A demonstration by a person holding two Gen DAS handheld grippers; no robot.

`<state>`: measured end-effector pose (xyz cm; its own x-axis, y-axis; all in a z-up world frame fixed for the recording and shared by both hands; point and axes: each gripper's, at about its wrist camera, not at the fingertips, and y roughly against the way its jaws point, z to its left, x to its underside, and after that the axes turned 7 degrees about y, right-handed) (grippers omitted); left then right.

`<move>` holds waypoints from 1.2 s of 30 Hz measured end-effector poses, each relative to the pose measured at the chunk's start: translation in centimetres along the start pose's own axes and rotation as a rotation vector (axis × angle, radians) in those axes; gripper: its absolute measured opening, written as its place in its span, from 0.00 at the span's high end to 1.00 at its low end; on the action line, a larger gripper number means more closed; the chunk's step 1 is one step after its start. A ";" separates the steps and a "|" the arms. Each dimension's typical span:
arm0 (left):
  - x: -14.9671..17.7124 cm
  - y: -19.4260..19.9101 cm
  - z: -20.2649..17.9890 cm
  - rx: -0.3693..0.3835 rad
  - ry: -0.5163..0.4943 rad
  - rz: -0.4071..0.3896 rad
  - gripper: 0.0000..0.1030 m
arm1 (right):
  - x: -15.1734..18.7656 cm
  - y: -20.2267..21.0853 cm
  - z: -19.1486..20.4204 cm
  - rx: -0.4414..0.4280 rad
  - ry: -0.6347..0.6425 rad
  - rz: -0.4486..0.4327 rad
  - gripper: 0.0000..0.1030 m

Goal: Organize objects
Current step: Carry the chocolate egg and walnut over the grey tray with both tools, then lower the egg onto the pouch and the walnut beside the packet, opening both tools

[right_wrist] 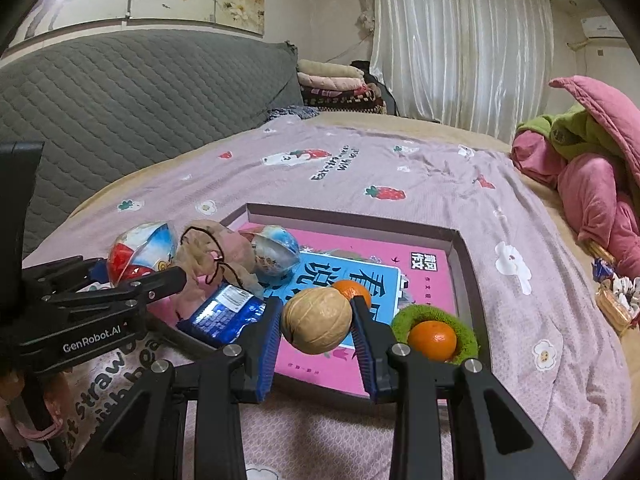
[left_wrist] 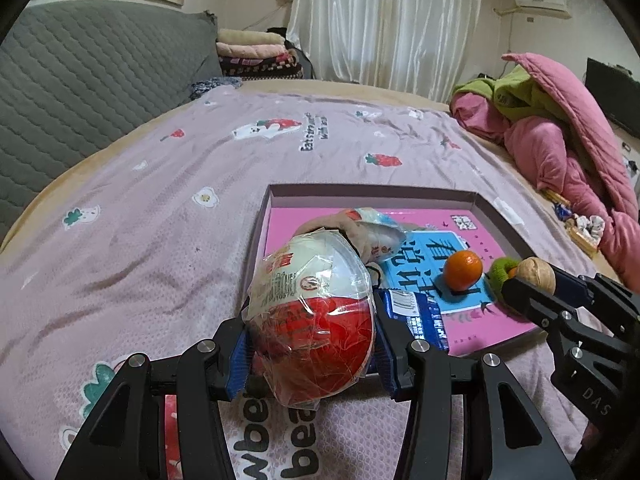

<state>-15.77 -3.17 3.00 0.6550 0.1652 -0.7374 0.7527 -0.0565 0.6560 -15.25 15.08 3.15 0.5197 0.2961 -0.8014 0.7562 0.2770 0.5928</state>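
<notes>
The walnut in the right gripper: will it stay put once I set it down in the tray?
Probably not: the walnut is round and hard, so it may roll on the glossy book. The tray's raised rim should likely stop it.

a home bedroom: bed point(left_wrist: 160, 184) with strawberry-print sheet, folded blankets point(left_wrist: 256, 52), white curtains point(left_wrist: 384, 20)

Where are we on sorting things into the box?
Already in the box: book, two oranges, green ring, blue packet, beige pouch. In hand: left gripper holds a wrapped egg, right gripper a walnut. Both remain unplaced.
</notes>
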 end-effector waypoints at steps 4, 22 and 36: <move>0.0 -0.6 0.1 0.001 0.005 0.014 0.49 | 0.2 -1.0 -0.4 0.004 -0.015 0.025 0.66; 0.1 -2.1 -0.6 0.003 -0.005 0.039 0.49 | 0.5 -2.7 -0.6 0.006 -0.031 0.064 0.66; 0.5 -3.6 -0.9 -0.011 -0.020 0.078 0.49 | 0.9 -3.4 -0.2 0.004 -0.027 0.092 0.66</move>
<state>-18.21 -2.02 0.41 0.7129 0.1411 -0.6870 0.6986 -0.0574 0.7132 -17.48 14.60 0.46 0.5978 0.2955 -0.7452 0.7060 0.2461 0.6640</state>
